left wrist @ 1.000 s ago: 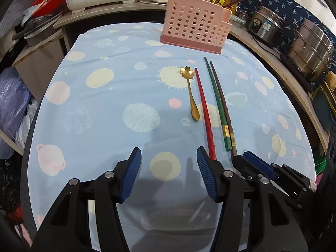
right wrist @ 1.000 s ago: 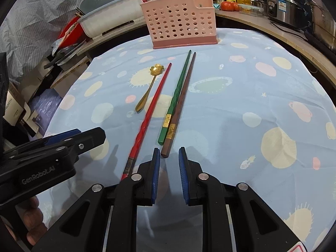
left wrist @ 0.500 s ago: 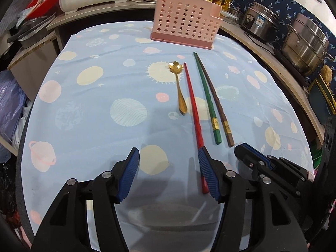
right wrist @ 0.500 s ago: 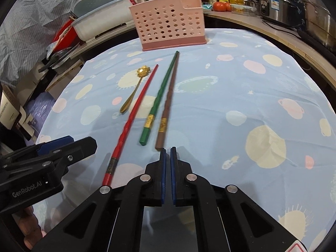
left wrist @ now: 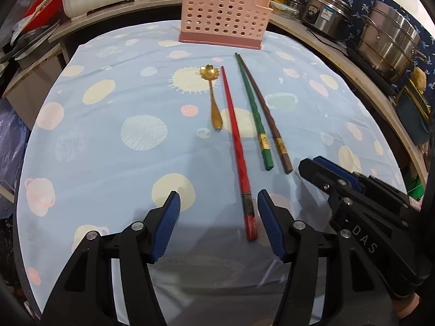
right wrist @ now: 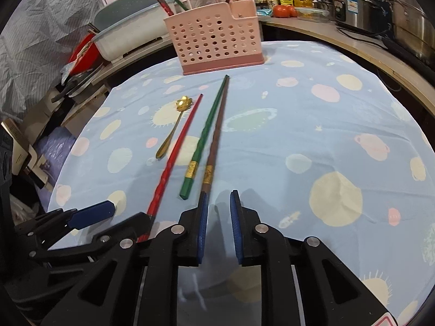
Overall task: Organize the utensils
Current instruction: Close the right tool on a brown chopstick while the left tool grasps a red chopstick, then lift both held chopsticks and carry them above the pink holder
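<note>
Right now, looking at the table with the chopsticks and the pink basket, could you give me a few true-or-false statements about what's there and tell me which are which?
1. Three chopsticks lie on the cloth: a red chopstick, a green chopstick and a brown chopstick. True.
2. The gold spoon stands inside the pink basket. False: it lies flat on the cloth beside the red chopstick.
3. The left gripper has its jaws apart, with the near end of the red chopstick between them. True.
4. The right gripper is clamped on the green chopstick. False: nothing is between its narrowly parted jaws.
5. The basket is empty. False: chopsticks stick out of its top.
</note>
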The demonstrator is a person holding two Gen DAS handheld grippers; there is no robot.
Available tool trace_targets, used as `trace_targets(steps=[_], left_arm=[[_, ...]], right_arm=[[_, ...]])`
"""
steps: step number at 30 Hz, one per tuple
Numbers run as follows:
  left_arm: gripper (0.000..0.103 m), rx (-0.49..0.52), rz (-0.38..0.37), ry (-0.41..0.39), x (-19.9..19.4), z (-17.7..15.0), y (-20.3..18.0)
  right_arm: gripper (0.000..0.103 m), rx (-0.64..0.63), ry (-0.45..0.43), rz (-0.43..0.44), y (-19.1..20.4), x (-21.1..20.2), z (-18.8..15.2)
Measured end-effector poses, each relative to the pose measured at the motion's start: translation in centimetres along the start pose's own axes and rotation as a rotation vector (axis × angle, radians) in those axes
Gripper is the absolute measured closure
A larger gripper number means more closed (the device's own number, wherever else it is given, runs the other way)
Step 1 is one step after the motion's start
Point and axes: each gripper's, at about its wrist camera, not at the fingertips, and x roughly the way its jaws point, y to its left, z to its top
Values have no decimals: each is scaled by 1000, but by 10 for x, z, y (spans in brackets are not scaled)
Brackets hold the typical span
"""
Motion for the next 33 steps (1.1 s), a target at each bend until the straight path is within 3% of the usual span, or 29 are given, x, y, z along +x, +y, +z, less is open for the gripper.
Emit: trace_targets(steps=[12,15,22,30,33], left_arm=[[44,15,13,0,-2,-6,2],[41,20,11,-1,-2,-7,1],[41,50,22,-11,1,-8,-9],[64,100,44,-39,2,-11,-17],[81,98,31,-40,2,-10,-16]], right_arm=[[86,-33,24,-3,10,24,12],[96,-25,23,-14,4,23,9],[96,8,17,-23,-10,15,3],[96,39,16,-24,-19,4,-5],[96,44,14,-21,-20,0,-7]])
